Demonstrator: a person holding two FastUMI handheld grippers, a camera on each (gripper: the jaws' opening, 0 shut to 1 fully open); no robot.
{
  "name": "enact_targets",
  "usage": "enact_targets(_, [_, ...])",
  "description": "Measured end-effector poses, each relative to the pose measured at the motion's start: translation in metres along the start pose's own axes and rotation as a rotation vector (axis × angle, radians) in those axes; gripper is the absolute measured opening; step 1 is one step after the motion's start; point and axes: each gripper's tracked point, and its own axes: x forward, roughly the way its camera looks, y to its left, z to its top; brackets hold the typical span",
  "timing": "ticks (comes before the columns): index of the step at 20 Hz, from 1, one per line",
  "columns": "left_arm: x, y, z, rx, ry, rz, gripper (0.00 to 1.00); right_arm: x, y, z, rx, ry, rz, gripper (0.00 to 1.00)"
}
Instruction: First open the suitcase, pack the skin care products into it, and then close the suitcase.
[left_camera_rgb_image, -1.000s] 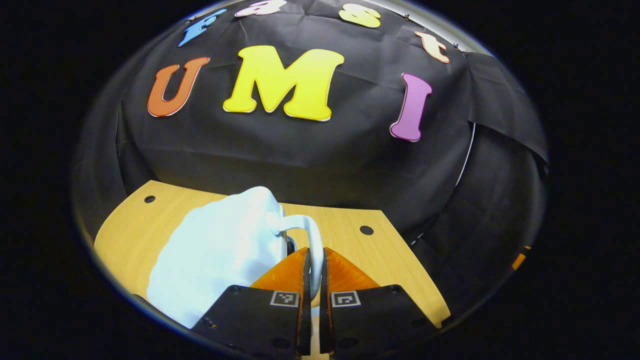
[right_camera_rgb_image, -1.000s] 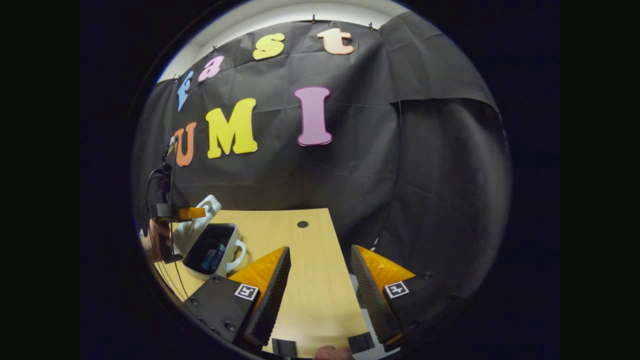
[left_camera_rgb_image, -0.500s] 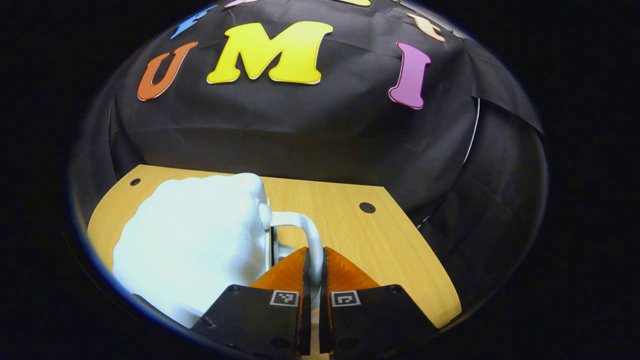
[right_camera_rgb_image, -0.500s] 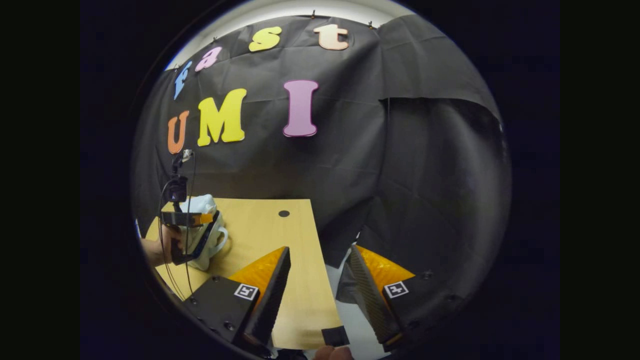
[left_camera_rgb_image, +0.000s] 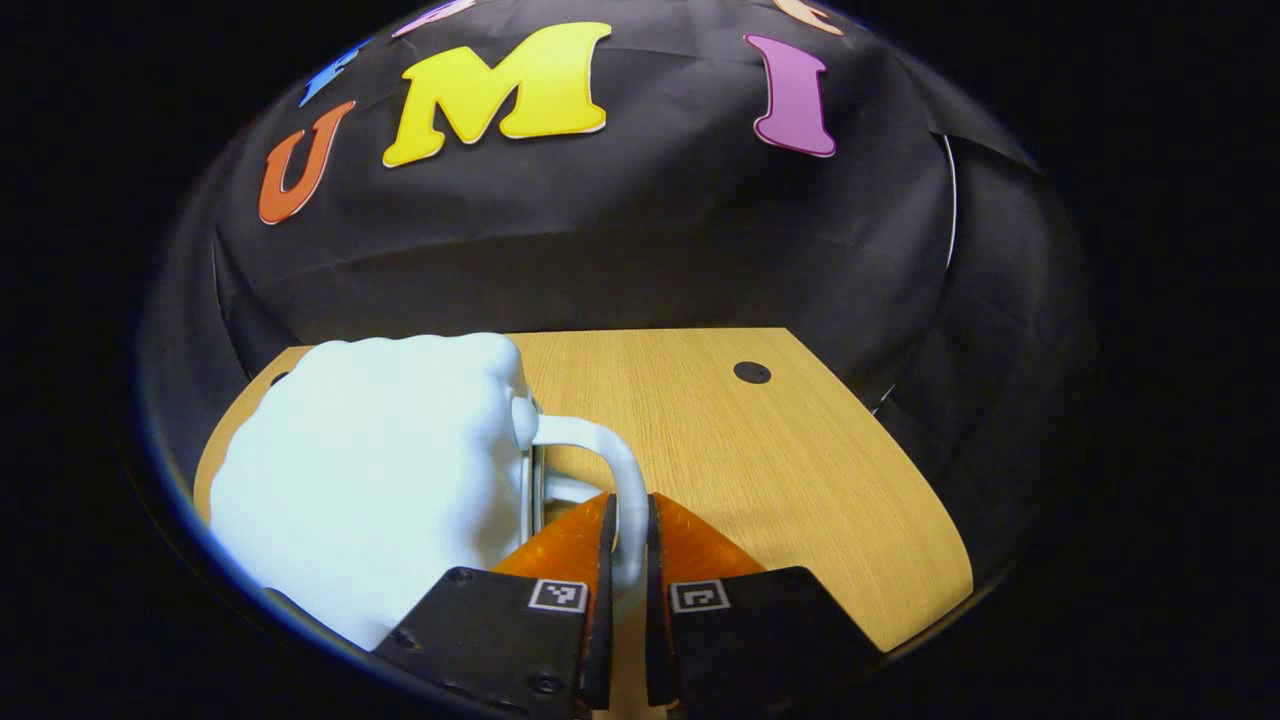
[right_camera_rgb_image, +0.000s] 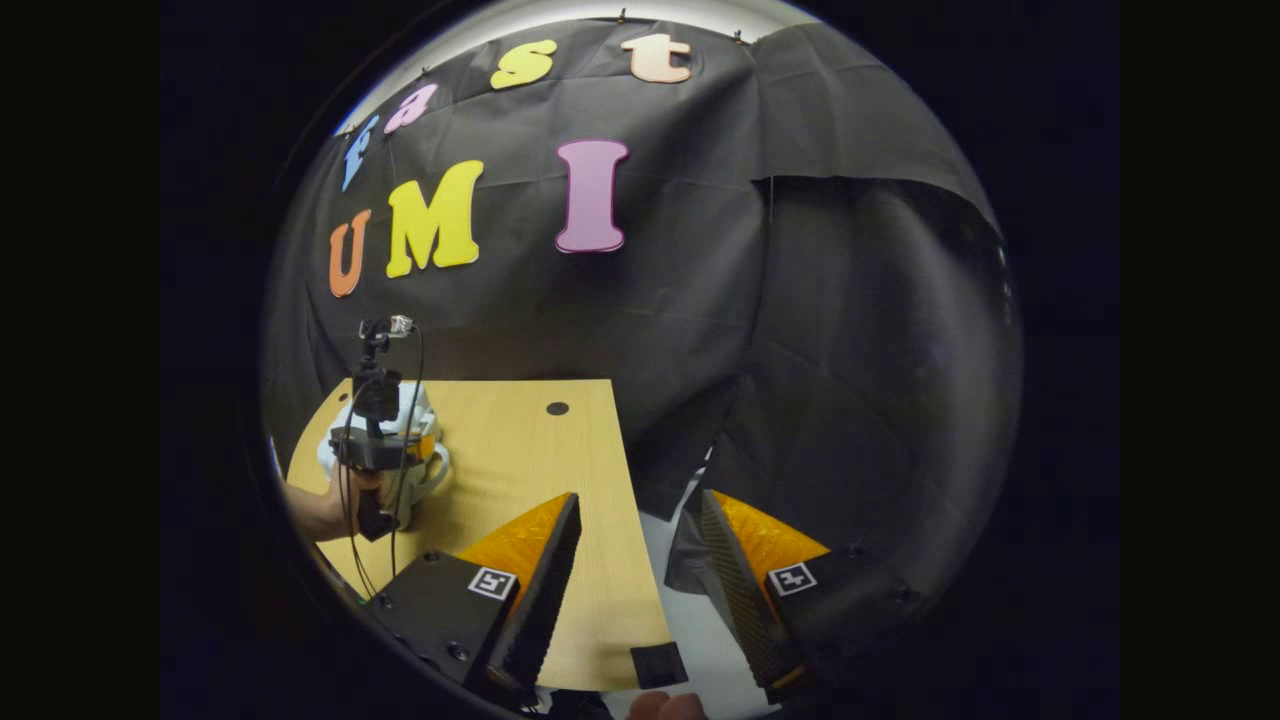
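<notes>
The suitcase (left_camera_rgb_image: 370, 480) looks like smooth white plastic with a soft sheen, its handle (left_camera_rgb_image: 612, 470) the same. The bench (left_camera_rgb_image: 800, 480) is pale wood-grain laminate (matt, finely streaked). The booth wall (right_camera_rgb_image: 800, 330) is creased, dull black cloth.

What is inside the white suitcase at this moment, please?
That cannot be seen. The white suitcase lies on the wooden table with its lid down, covering the inside. The left gripper is shut on the suitcase handle; the right gripper is open.
</notes>
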Motion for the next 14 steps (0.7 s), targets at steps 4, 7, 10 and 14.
enact_targets(4, [0.001, -0.006, -0.007, -0.044, 0.010, 0.009, 0.29, 0.003, 0.000, -0.001, -0.014, 0.001, 0.007, 0.73])
enact_targets(7, [-0.011, -0.013, 0.003, -0.005, -0.022, 0.016, 0.50, 0.008, 0.002, 0.006, -0.016, -0.011, 0.022, 0.73])
enact_targets(10, [-0.038, -0.019, 0.034, 0.034, -0.114, -0.006, 0.88, 0.020, 0.015, 0.022, -0.012, -0.047, 0.050, 0.72])
enact_targets(14, [-0.099, -0.005, 0.091, 0.049, -0.264, 0.001, 0.97, 0.036, 0.056, 0.052, -0.014, -0.118, 0.107, 0.74])
